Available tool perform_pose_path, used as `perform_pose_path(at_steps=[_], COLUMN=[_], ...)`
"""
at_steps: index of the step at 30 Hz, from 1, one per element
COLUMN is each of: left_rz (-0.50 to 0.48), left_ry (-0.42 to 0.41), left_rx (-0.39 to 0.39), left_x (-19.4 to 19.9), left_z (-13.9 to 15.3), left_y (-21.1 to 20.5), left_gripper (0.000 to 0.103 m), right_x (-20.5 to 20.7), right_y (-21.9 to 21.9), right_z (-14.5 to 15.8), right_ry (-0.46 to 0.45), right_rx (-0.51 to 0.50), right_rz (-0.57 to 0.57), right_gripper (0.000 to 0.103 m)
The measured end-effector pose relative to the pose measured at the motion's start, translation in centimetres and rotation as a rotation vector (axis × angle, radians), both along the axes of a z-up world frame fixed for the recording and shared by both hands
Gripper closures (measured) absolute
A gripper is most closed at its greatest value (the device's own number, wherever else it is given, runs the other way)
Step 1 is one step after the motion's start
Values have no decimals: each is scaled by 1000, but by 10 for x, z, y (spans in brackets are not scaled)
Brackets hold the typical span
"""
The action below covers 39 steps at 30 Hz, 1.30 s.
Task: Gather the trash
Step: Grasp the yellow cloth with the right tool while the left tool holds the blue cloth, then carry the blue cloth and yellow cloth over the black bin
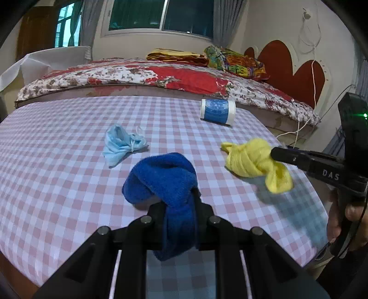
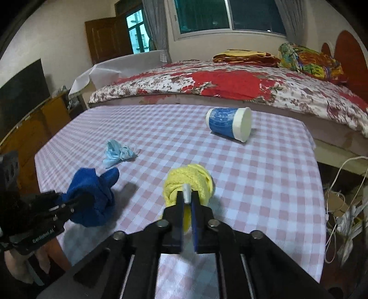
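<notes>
Left gripper (image 1: 181, 207): it is clamping the knotted blue cloth (image 1: 161, 179) at lower centre of the left wrist view, the bundle looking lifted just off the cloth-covered table.
Right gripper (image 2: 187, 202): it is pinching the knotted yellow cloth (image 2: 188, 181) at centre of the right wrist view, jaws nearly together on the fabric.
Progress: two items are being held, one per gripper; nothing is showing as binned, and no bin is appearing in either view.
Left to do: the crumpled light-blue face mask (image 1: 120, 145) is lying at centre left, and the blue paper cup (image 2: 230, 126) is lying on its side toward the upper right, both untouched.
Surface: a pink-and-white checked tablecloth (image 1: 57, 161) is covering the table.
Room: a bed with a red floral cover (image 2: 230, 82) is standing just behind, under a window (image 2: 230, 16); a wooden door (image 2: 108, 39) is showing at upper left.
</notes>
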<state>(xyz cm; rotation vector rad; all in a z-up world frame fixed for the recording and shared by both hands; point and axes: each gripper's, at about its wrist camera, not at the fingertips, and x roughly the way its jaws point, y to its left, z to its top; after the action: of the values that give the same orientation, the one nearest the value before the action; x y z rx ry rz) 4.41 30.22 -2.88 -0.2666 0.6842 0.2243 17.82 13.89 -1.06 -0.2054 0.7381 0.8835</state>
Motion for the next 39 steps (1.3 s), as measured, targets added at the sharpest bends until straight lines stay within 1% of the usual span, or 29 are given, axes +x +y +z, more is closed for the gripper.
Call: perform_pose_path(at_steps=[1,2,3,5,7,9,10,11,12,13,15,17,22,26,31,39], left_rz=[8,26,44,59,69,69,66,62,57,51,38,29,14,-40,-143,-310], left_ry=[-1,1,5,16,33,31,28,25,21,17,12,2,-33,-56,-78,-91], left_rx=[9,27,40,20,9,-1,-3,-2,-1,-4,3,10,10,31,50,59], left_x=[0,1,2,4,7,7,7,6,7,8,8,7,6,10,26,52], left_z=[1,3,3,0,-7,-12,-14,-15,-14,-13,-9,-3,15,29,45,51], left_y=[-1,-1,1,6,12,14,15,13,11,9,4,-1,-14,-40,-85,-157], left_gripper=[85,85,85,85,85,85,85,85,85,85,85,85,86,85,85,85], right_x=[-1,0,2,6,7,1,-2,-4,-4,-3,-4,-4,-14,-21,-26,-30], right_y=[1,3,9,17,24,23,22,21,18,15,12,7,-17,-55,-109,-198], right_z=[0,0,-4,-13,-25,-32,-36,-39,-40,-39,-34,-25,-1,15,28,33], right_ry=[-12,-28,-21,18,53,57,53,42,49,60,37,29,-13,-29,-39,-54], right_rx=[-10,-9,-23,-57,-115,-131,-149,-162,-139,-117,-105,-78,-49,-17,10,14], right_rz=[-7,-12,-8,-1,4,15,14,6,14,14,-1,-13,-47,-103,-190,-353], right_gripper=[35,25,25,25,26,27,28,55,69,70,70,70,70,70,70,70])
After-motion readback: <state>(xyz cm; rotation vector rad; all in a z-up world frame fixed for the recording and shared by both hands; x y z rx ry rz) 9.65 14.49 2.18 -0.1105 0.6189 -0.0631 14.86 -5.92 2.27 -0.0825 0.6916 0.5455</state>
